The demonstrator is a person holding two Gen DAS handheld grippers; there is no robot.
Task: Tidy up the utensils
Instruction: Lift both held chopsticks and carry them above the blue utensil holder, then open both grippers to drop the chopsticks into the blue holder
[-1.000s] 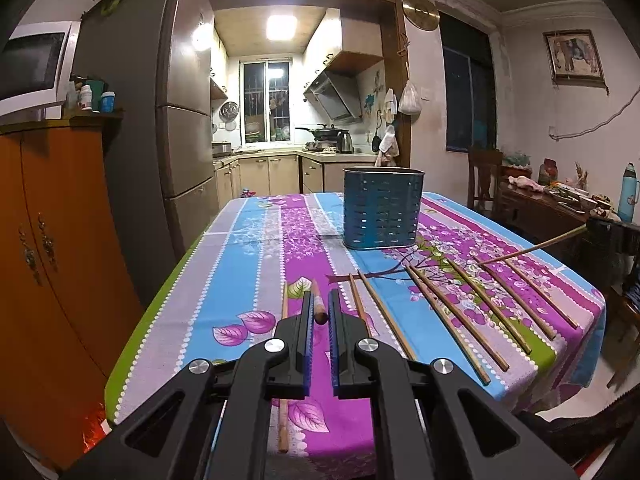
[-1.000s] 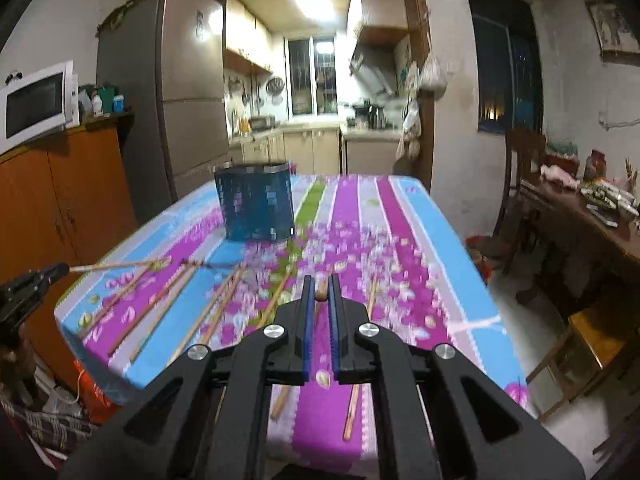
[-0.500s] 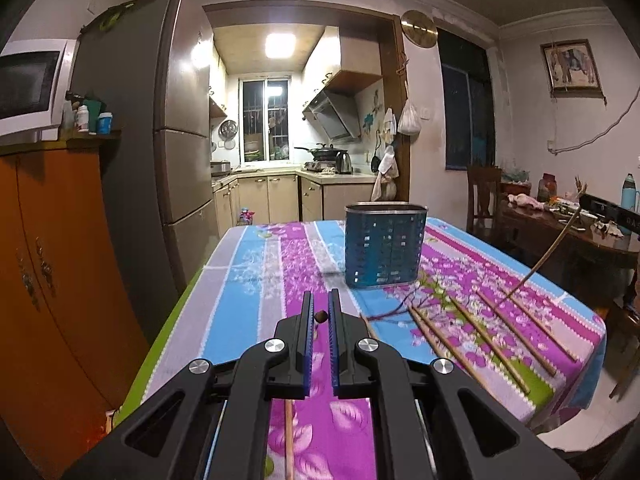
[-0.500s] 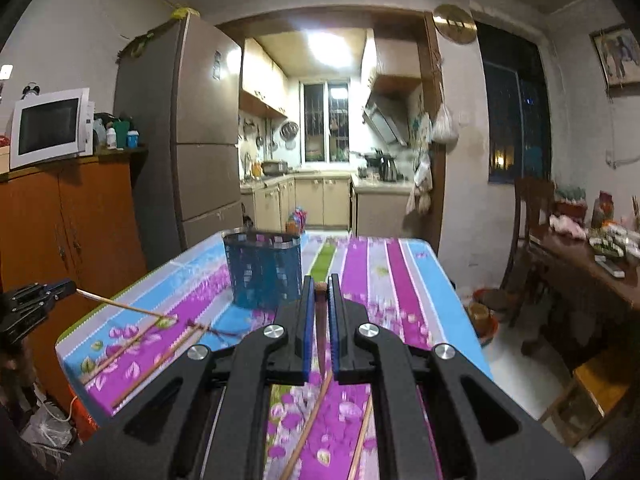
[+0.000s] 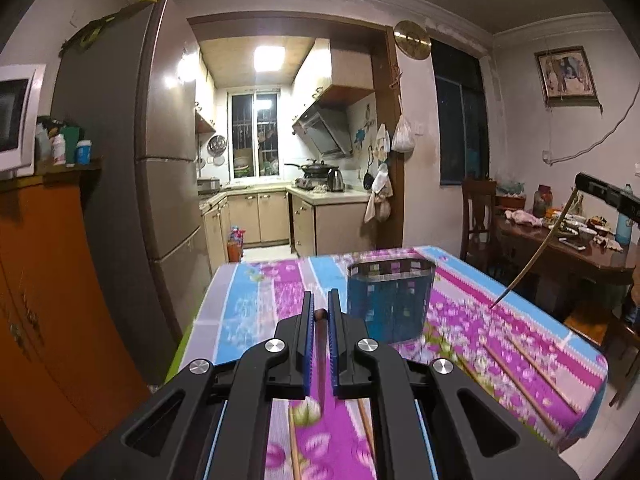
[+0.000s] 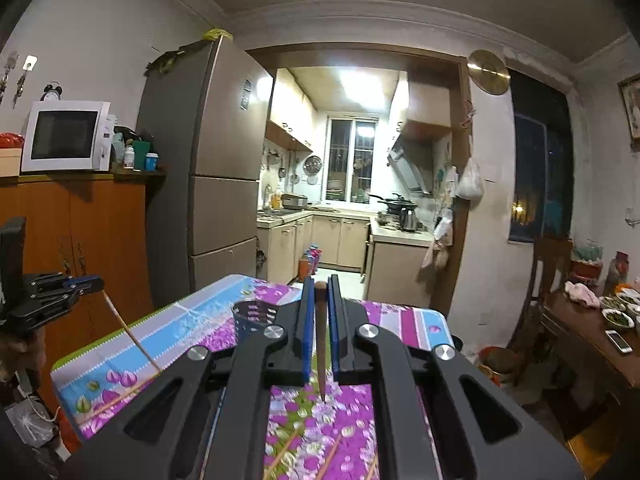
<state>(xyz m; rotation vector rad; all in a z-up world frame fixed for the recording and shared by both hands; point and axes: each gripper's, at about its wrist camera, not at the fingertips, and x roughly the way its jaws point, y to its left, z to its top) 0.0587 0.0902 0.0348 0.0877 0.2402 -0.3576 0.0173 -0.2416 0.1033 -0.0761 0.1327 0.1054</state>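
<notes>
The left tongs pinch one chopstick, its tip hanging above the floral surface. Just right stands the blue holder, more loose chopsticks lying flat beyond it. The right tongs clamp another chopstick, also lifted clear.

1. Bright kitchen ceiling light glares, washing out its surroundings; the dining room stays dim.
2. Fisheye bending curves walls; corners are black.
3. Motion blur smears the tablecloth in the left view.
</notes>
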